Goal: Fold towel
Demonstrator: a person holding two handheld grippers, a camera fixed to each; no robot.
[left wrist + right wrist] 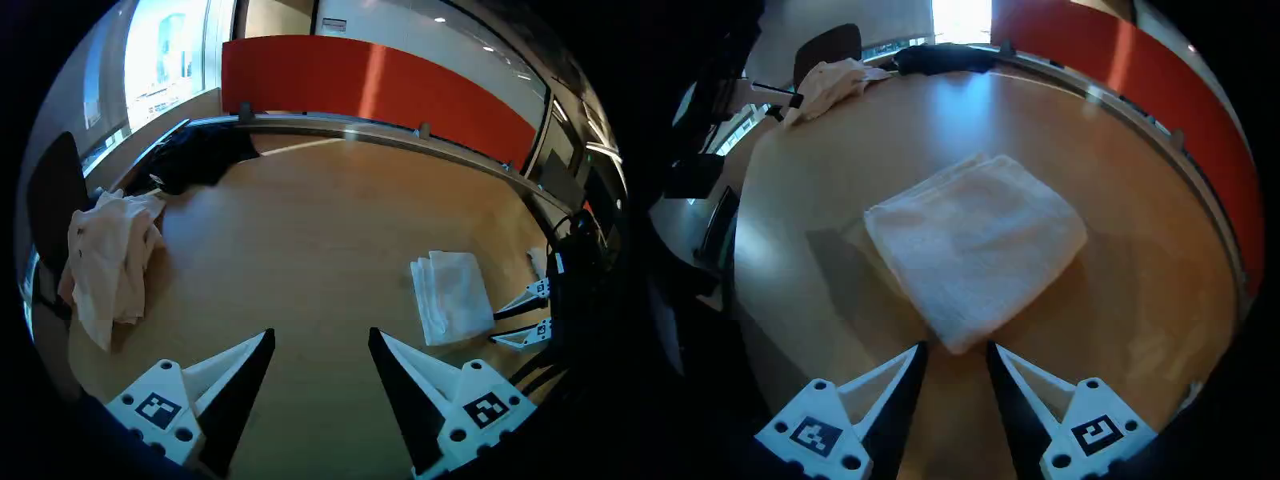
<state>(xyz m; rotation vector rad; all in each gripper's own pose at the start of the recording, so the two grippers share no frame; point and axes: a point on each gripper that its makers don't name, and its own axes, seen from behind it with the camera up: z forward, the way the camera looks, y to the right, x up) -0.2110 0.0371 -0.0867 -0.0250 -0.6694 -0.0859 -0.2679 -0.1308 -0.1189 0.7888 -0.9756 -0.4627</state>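
One towel [976,240], white, folded into a flat stack of several layers, lies on the wooden table [320,224] toward its right edge, edges roughly squared

Right gripper [954,348]: fingers parted, the towel's near corner just at the gap, neither finger seen pressing on it; released

Left gripper [321,332]: fingers spread wide over bare wood nearer the table's middle, grasping nothing

Heap of pale cloth [112,264]: rumpled, unfolded, at the table's left edge beside a dark chair [52,200]

Dark cloth [196,156]: bunched at the far edge, below the red panel [360,80]

Progress, as judged: this towel looks finished, at most a final squaring left; the heap, if it counts, is not yet folded

Writing: none legible; black-and-white square markers on the gripper fingers, no words; no brand visible on the towel; a wall sign above the panel too small to read
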